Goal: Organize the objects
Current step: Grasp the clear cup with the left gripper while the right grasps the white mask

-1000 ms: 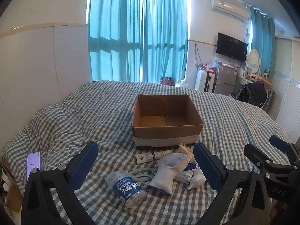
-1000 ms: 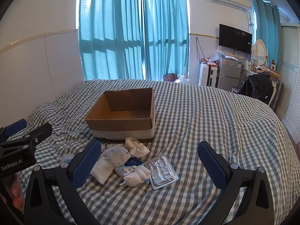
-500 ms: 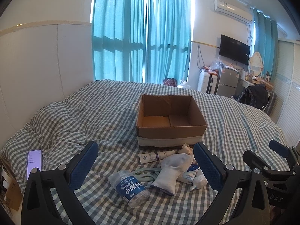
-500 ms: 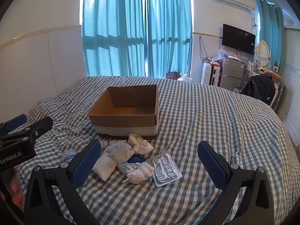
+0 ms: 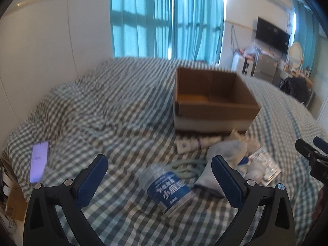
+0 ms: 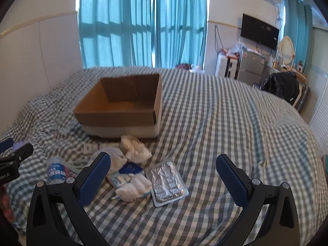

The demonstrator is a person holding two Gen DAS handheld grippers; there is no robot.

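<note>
Both tools gape empty; we line the left tool (image 5: 158, 173) squarely over the water bottle (image 5: 168, 186), lower centre, gripping its labelled middle.

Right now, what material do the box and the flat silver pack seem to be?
Box: brown corrugated cardboard, matt, with a fold seam; its lower band looks white, perhaps tape. Silver pack: probably a foil blister sheet, shiny and crinkled, with a clear plastic edge.
</note>
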